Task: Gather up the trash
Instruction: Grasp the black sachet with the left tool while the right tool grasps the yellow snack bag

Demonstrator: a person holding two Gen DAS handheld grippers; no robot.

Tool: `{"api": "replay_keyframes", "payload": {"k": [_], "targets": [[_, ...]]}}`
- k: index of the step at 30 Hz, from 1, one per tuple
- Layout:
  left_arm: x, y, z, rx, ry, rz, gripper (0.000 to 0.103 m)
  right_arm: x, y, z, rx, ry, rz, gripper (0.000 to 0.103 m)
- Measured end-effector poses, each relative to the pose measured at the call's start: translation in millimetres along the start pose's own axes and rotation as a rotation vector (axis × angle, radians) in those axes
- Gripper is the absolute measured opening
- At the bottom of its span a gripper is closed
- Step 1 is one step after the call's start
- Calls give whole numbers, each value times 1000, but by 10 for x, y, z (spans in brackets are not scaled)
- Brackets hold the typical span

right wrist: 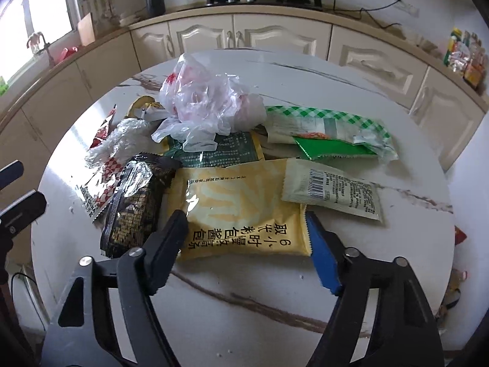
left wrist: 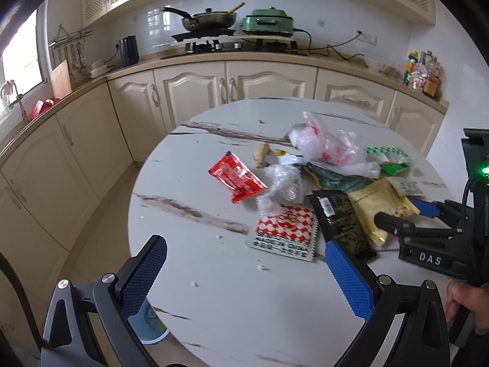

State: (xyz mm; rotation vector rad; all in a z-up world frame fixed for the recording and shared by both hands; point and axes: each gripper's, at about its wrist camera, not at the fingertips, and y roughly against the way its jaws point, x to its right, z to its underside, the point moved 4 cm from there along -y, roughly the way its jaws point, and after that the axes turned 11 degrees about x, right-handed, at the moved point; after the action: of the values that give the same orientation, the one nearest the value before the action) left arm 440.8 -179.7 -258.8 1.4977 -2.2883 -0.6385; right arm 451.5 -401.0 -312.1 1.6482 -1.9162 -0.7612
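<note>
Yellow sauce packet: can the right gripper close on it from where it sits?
Probably yes. The right gripper is open with a finger on each side of the yellow sauce packet, nothing lying on top; only the black wrapper crowds its left edge.

blue bin | mostly hidden under table (contents unclear)

Both wrist views over littered table

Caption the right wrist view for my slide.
Open right hand-held gripper straddling a yellow packet among wrappers on the table.
</note>
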Motion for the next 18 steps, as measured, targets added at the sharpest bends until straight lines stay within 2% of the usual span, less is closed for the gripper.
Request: {"api": "replay_keyframes", "payload": {"k": [3,7,9,14,18], "targets": [[43,11,-1,-6,2,-9,102,80,65,6,23,-32,-27,47],[113,28,5,-18,2,1,102,87,105,23,36,-39,-35,40],[175,37,3,-21,-13,6,102,61,141,38,53,-40,-30,31],[425,-18,16,-51,-25,61,102,42,332,55,101,-47,-44,23],[685,-100,-11,-57,-62,77,102,128,523,76,142,-52,-14,22]]}}
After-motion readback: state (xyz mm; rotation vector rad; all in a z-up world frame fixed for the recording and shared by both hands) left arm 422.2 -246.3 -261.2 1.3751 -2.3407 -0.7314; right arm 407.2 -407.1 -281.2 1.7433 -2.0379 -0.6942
